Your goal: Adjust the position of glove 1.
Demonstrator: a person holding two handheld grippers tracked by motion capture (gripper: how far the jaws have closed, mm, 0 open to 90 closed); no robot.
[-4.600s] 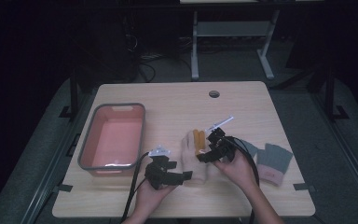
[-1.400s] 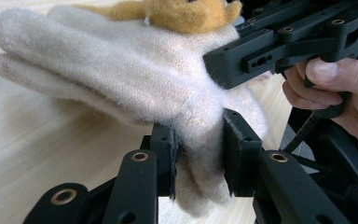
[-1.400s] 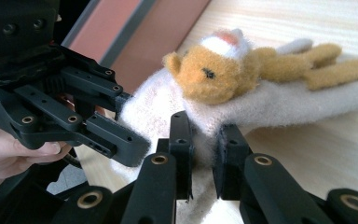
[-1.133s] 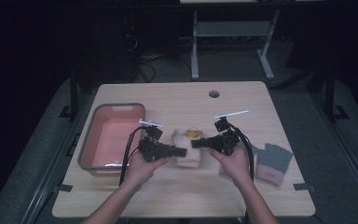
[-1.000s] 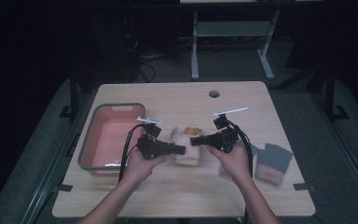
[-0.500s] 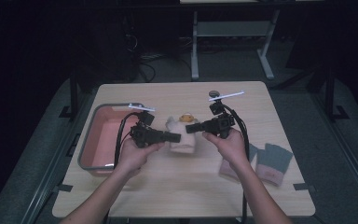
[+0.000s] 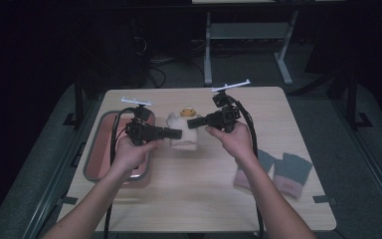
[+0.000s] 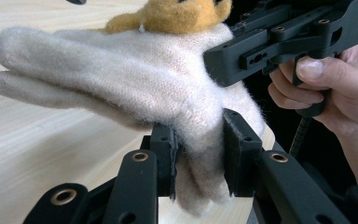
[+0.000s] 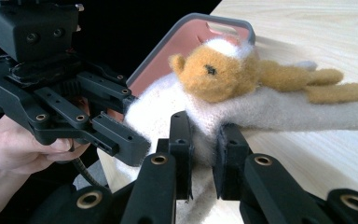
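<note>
The right gripper (image 9: 201, 140) pinches the cream mitten's (image 9: 270, 109) cuff, its orange animal figure (image 9: 223, 74) facing up, the left gripper (image 9: 121, 137) clamping opposite before the pink tray (image 9: 191, 35).

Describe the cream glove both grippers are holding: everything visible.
The cream glove looks like fuzzy knitted wool, with a small orange plush animal on top. It is soft and sagging, fingers stretched out sideways above the table. The left gripper and right gripper each pinch its cuff end between shut jaws. It hangs beside the pink tray.
</note>
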